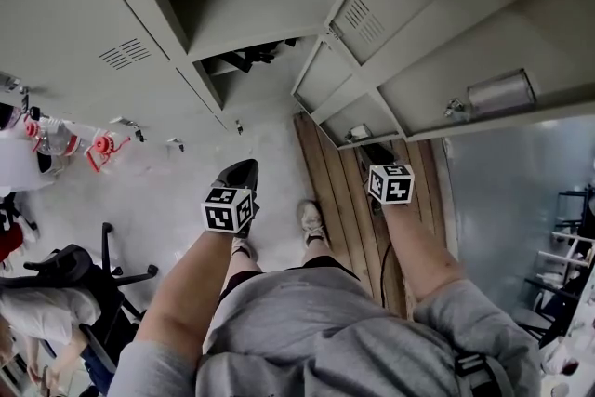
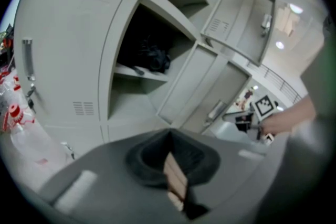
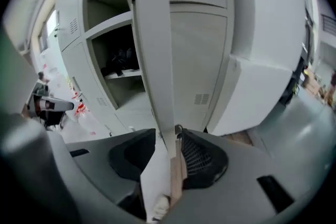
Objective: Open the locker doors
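right gripper [image 3: 173, 139] clamped on locker door [image 3: 153, 55] edge | door upright, long axis vertical, dead ahead between jaws | left gripper [image 2: 169, 135] pressed together, empty (farther off, right hand nearer) | likely swing next

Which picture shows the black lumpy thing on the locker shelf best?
The left gripper view: the black lumpy bundle sits clearest there, on the open grey metal locker's shelf. The right gripper view shows the bundle smaller; the head view gives only dark shapes.
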A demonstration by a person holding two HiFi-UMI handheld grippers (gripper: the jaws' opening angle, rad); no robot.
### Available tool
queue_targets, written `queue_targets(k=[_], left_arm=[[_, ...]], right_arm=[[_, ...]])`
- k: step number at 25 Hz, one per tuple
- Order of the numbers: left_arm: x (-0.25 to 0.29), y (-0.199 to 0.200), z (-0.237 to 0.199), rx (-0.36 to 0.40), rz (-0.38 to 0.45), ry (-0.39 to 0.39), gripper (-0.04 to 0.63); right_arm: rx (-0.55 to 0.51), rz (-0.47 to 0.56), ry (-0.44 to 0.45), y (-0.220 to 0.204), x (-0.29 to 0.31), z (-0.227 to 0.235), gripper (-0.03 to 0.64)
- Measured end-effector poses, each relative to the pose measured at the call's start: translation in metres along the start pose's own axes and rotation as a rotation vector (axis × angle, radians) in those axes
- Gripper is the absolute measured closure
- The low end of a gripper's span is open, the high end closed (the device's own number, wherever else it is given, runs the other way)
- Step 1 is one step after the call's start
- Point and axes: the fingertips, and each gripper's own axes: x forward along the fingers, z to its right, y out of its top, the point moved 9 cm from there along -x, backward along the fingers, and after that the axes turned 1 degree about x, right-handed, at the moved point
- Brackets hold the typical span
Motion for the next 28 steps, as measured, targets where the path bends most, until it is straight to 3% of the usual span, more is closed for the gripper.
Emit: queue_targets(k=[2, 3, 7, 9, 14, 23, 28], left_arm=[[-0.003, -0.002, -0.001, -0.006, 0.002, 0.003, 0.592], [-0.004, -0.002, -0.002, -0.01, 0.003, 0.005, 0.592], [-0.009, -0.001, -0.008, -0.017, 0.02, 0.016, 0.592], [-0.013, -0.001, -0.012, -0.021, 0.026, 0.024, 0.592], [-0.017, -0.002, -0.019, -0.028, -0.001, 0.0, 0.595], [-0.026, -0.002, -0.021, -0.049, 0.044, 0.017, 0.592], [-0.043, 0.021, -0.011, -0.08, 0.103, -0.032, 0.592]], right_arm=[[0.086, -0.064, 0.034, -0.023, 0.003, -0.02, 0.469], [0.078, -0.091, 0.084, -0.033, 0.005, -0.039, 0.469], [-0.094, -0.08, 0.37, -0.033, 0.021, -0.134, 0.522], [-0.107, -0.036, 0.434, -0.014, 0.032, -0.165, 0.546], [-0.071, -0.017, 0.433, 0.019, 0.055, -0.189, 0.557], [-0.106, -0.035, 0.442, 0.015, 0.049, -0.192, 0.557], [-0.113, 0.017, 0.47, 0.042, 0.028, -0.197, 0.557]])
